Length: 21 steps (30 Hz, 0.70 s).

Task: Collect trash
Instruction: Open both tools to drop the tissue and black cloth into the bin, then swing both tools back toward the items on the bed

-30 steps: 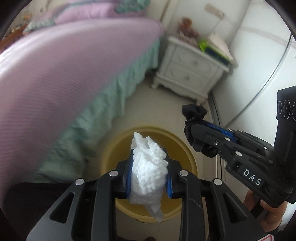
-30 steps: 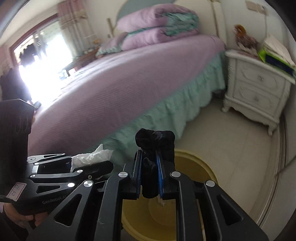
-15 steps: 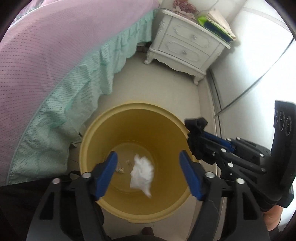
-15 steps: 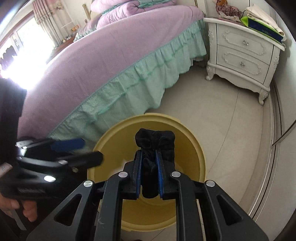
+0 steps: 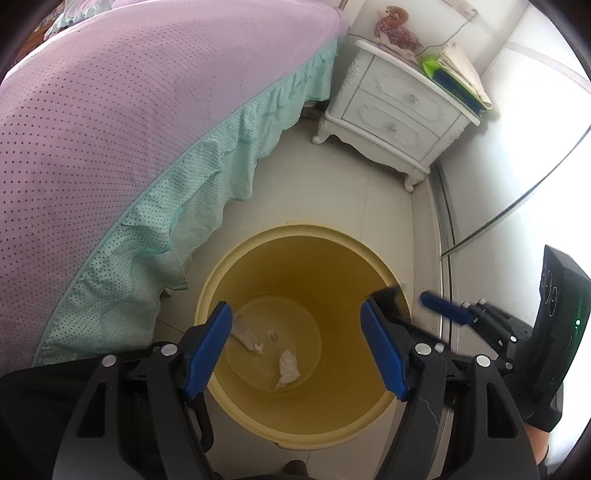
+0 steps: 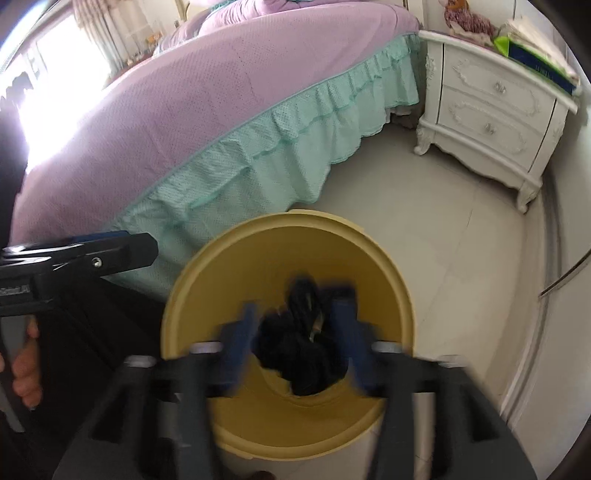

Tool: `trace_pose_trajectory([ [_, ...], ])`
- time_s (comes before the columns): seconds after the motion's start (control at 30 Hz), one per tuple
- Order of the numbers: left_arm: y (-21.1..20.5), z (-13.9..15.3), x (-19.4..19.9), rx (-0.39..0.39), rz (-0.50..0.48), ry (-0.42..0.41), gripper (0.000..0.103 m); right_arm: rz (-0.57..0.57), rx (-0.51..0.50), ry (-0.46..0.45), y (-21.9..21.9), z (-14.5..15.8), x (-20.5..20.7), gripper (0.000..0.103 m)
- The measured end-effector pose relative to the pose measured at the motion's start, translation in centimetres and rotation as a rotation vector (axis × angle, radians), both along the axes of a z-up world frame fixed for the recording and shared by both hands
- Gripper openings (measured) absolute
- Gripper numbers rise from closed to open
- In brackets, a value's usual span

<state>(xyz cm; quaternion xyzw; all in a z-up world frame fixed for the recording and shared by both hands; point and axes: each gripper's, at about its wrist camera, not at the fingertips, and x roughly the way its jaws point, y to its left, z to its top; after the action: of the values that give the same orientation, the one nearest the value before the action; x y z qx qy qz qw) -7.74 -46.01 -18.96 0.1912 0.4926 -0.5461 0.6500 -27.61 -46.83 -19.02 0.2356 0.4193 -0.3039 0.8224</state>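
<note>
Both grippers are held over the yellow bin point(image 5: 295, 243), which stands on the tiled floor point(image 5: 332, 192) just beside the bed's green frill point(image 5: 207, 177). The left gripper point(image 5: 295, 350) is seen with its blue-padded jaws spread wide, and nothing is gripped between them. Down on the bin's bottom a crumpled white tissue point(image 5: 287, 369) is seen lying loose, with another pale scrap point(image 5: 245, 336) near it.

The right gripper point(image 6: 299, 339) is caught in blur; its jaws have just been opening, and a gap is visible on each side of the black wad point(image 6: 301, 354) between them, so the wad is no longer pinched. The wad is seen within the bin's mouth point(image 6: 258, 240), whether touching the bottom cannot be told.

A white nightstand point(image 5: 399, 110) is seen in the corner beyond, a soft toy point(image 5: 393, 24) and stacked papers point(image 5: 458, 70) on top.
</note>
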Motion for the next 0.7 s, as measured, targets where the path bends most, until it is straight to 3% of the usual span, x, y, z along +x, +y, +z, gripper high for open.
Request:
trace_pose_trajectory([
  [0.5, 0.6, 0.6, 0.2, -0.037, 0.007, 0.005, 0.071, -0.015, 0.013, -0.032, -0.2, 0.9, -0.6, 0.058],
  [0.7, 2.4, 3.5, 0.3, -0.093, 0.034, -0.049, 0.071, 0.033, -0.051, -0.090, 1.1, 3.6, 0.5, 0.058],
])
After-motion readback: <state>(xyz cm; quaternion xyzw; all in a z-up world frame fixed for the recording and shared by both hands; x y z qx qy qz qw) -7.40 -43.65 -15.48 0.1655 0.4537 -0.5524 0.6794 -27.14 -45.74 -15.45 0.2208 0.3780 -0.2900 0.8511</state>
